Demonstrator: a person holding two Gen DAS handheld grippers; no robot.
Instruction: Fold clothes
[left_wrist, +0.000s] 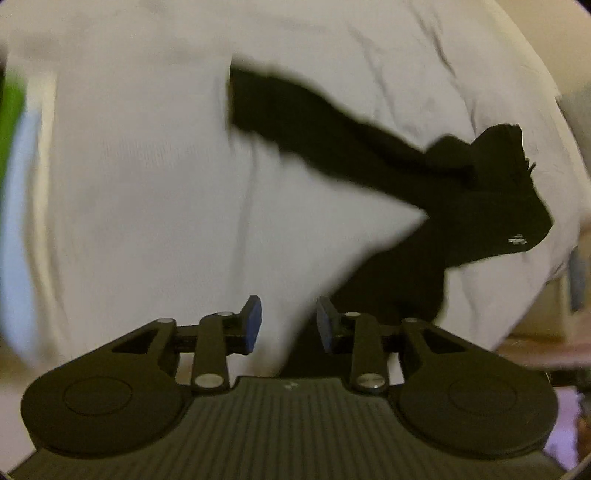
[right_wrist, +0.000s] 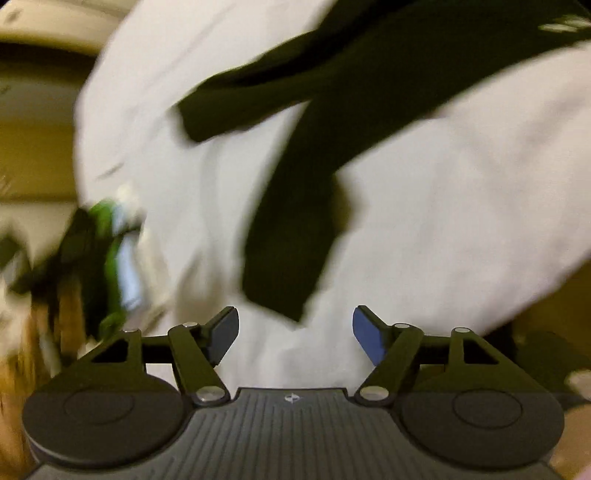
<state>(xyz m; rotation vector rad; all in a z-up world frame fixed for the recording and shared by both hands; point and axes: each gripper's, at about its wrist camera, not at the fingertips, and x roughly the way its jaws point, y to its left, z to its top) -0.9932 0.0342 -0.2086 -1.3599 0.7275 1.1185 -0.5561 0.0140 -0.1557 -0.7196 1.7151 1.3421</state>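
In the left wrist view our left gripper (left_wrist: 289, 324) sits at the bottom centre with its blue-padded fingers (left_wrist: 253, 322) parted by a moderate gap and nothing clamped between them, while the black garment (left_wrist: 424, 206) sprawls across the white sheet (left_wrist: 129, 166) from the centre to the right of the frame. In the blurred right wrist view our right gripper (right_wrist: 295, 334) stands wide apart and empty, the same dark garment crossing the sheet from the upper right toward the lower centre.
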